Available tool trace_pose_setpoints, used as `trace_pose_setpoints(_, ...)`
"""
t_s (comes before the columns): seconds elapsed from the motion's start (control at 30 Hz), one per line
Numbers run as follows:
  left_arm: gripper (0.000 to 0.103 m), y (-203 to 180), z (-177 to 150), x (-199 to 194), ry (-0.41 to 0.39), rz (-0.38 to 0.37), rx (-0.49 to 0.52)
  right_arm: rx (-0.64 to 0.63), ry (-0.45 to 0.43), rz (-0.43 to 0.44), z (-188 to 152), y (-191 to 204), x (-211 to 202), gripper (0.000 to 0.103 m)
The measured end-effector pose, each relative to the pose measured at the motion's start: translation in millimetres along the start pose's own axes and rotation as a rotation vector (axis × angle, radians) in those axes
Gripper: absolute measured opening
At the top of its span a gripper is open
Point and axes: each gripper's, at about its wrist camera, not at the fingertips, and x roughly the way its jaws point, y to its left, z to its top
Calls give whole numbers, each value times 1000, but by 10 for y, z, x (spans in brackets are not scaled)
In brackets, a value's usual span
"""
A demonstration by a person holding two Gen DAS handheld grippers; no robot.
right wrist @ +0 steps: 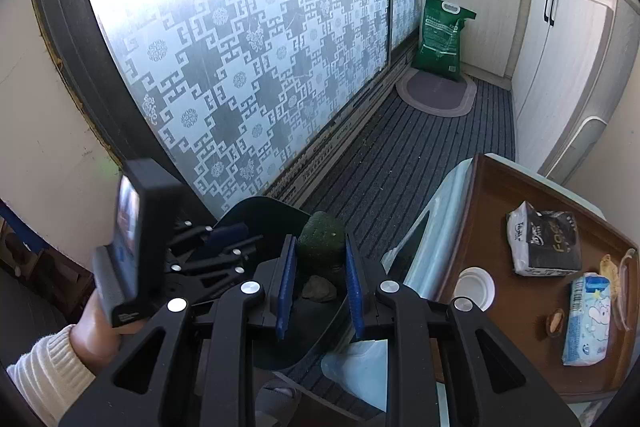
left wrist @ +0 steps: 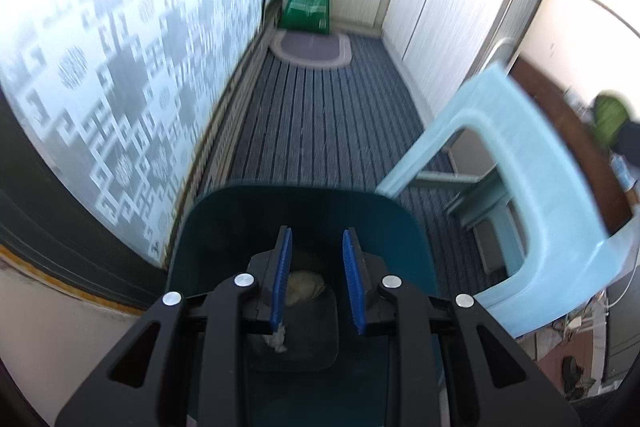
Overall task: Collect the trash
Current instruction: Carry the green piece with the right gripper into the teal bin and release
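A dark teal trash bin point(left wrist: 224, 227) stands on the floor below both grippers; it also shows in the right wrist view point(right wrist: 260, 211). My left gripper point(left wrist: 318, 239) is open over the bin mouth, with crumpled pale paper point(left wrist: 304, 287) lying inside the bin and a white scrap point(left wrist: 279, 341) stuck at its left pad. My right gripper point(right wrist: 320, 251) is shut on a dark green avocado-like lump point(right wrist: 322, 237), held above the bin. A small brown piece point(right wrist: 319, 289) lies in the bin below it. The left gripper point(right wrist: 224, 247) shows in the right view, over the bin.
A pale blue plastic stool point(left wrist: 532, 155) stands right of the bin. A brown table point(right wrist: 500, 315) holds a white cup point(right wrist: 474, 287), a tissue pack point(right wrist: 544, 243), a wipes pack point(right wrist: 588, 319) and a nut shell point(right wrist: 555, 323). A green sack point(right wrist: 440, 39) leans on cabinets. A patterned glass door is at left.
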Motion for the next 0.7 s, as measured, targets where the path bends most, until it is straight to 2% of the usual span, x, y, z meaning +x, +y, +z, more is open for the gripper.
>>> trace_pose_setpoints(0.17, 26, 21, 72, -319, -122, -9, -22, -9, 33, 15, -27, 60, 133, 23)
trace_pose_setpoints(0.47, 17, 120, 114, -778, -298, -22, -58, -50, 124, 42, -106, 299, 510, 23)
trace_pose_setpoints(0.7, 15, 85, 107, -1005, -373, -59, -56, -79, 224, 46, -244, 463, 923, 23)
